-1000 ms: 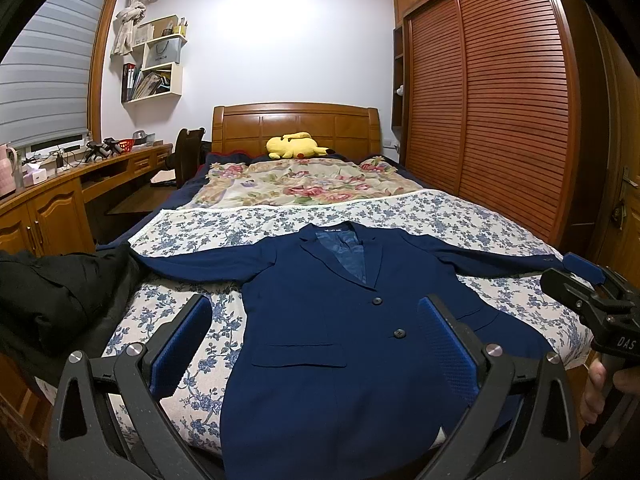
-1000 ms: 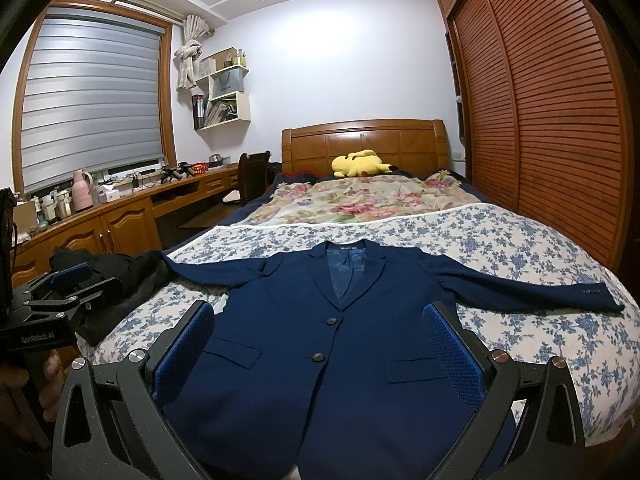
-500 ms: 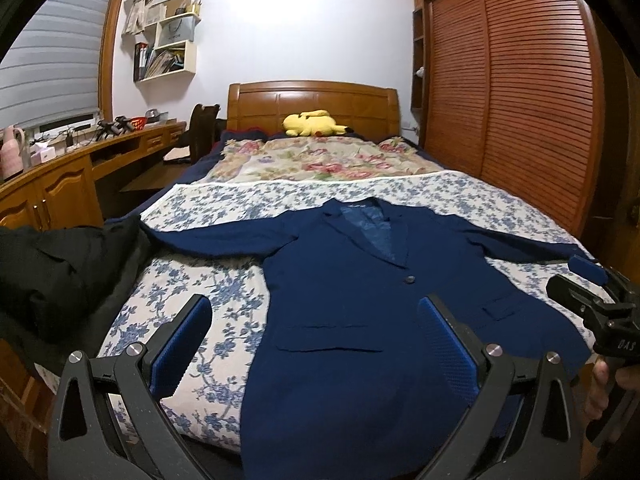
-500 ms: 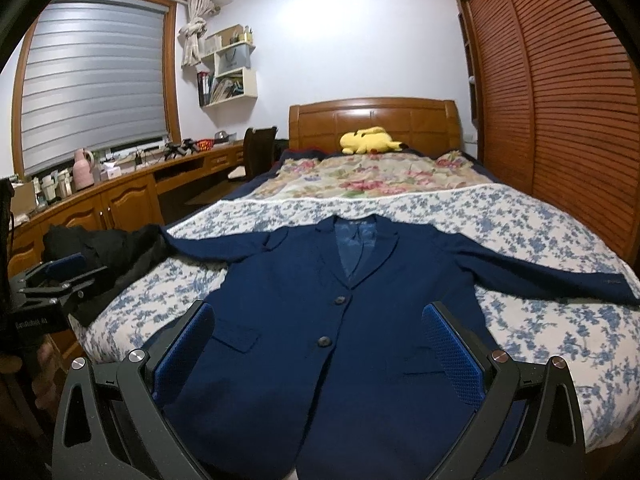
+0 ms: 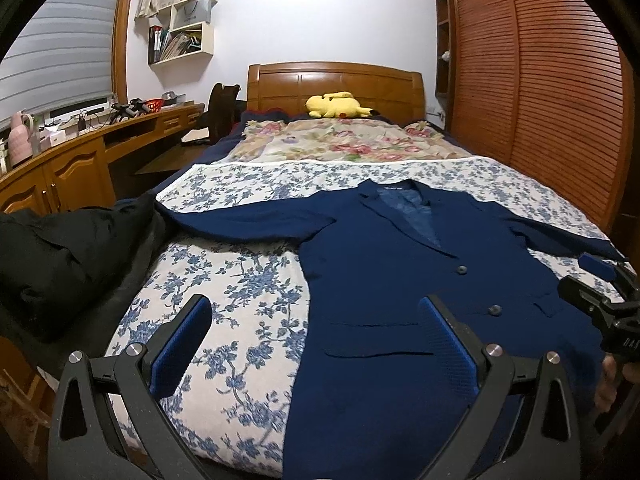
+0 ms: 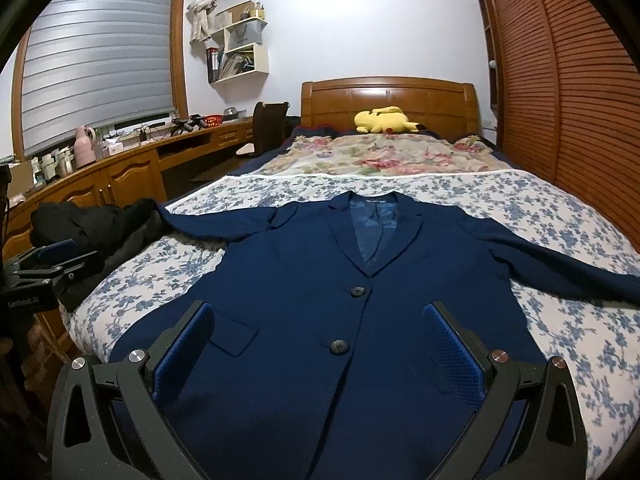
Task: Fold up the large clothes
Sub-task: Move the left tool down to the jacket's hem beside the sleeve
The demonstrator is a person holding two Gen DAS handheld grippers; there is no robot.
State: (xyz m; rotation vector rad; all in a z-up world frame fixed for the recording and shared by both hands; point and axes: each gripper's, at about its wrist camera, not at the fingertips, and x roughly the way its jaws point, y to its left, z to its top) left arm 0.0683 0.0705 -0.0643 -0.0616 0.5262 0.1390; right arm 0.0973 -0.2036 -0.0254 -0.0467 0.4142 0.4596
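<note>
The left gripper (image 5: 316, 334) hangs just above the foot of the bed, jaws spread wide and holding nothing; its left pad is over the flowered bedspread (image 5: 240, 300) and its right pad over the lower front of the navy jacket (image 5: 400, 280). The right gripper (image 6: 318, 338) is likewise wide open and empty, both pads above the jacket's lower front, either side of the lower button (image 6: 339, 346). The jacket lies flat and face up on the bedspread, buttoned, its long axis running along the bed: hem at the near foot edge, collar (image 6: 374, 204) pointing toward the headboard (image 6: 388, 100). Both sleeves are stretched out sideways, across the bed. The left sleeve (image 5: 248, 222) reaches a heap of black clothing (image 5: 68, 256) at the bed's left edge; whether they touch cannot be told. Beyond the collar the blue-flowered spread ends at a rose-patterned quilt (image 6: 380, 158). A yellow plush toy (image 6: 384, 120) rests at the head of the bed, against the headboard. A wooden desk (image 6: 132, 160) runs along the left wall, and a slatted wardrobe (image 6: 560, 100) stands on the right.
</note>
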